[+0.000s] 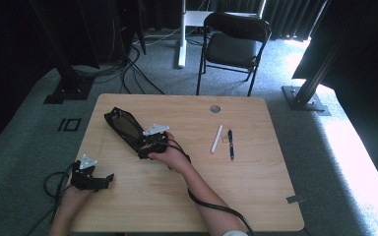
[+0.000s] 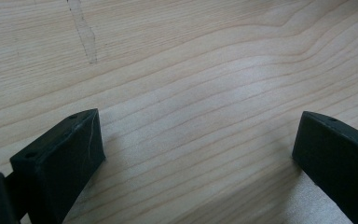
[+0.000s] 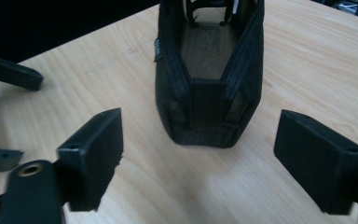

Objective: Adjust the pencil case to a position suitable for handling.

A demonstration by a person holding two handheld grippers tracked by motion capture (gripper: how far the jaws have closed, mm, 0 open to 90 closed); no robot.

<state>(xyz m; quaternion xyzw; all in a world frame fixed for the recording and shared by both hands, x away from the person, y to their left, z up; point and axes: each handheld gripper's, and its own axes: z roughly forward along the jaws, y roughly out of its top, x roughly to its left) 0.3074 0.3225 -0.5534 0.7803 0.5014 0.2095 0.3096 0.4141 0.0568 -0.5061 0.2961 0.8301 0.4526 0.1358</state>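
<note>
A black pencil pouch [image 1: 123,125] lies open on the wooden table [image 1: 256,196], running from the far left toward the middle. My right gripper [image 1: 145,146] is at the pouch's near end. In the right gripper view the pouch [image 3: 209,93] sits in front of the right gripper [image 3: 200,140]; its end reaches in between the wide-apart jaws, and neither pad touches it. My left gripper [image 1: 108,178] rests near the table's front left edge. The left gripper [image 2: 196,135] stands open over bare wood. A white pen [image 1: 217,139] and a blue pen [image 1: 231,144] lie side by side at the right.
A round cable hole [image 1: 215,108] sits near the table's far edge. A black folding chair [image 1: 236,44] stands beyond the table. Cables trail off the front left edge. A grey tab [image 1: 295,199] lies at the front right corner.
</note>
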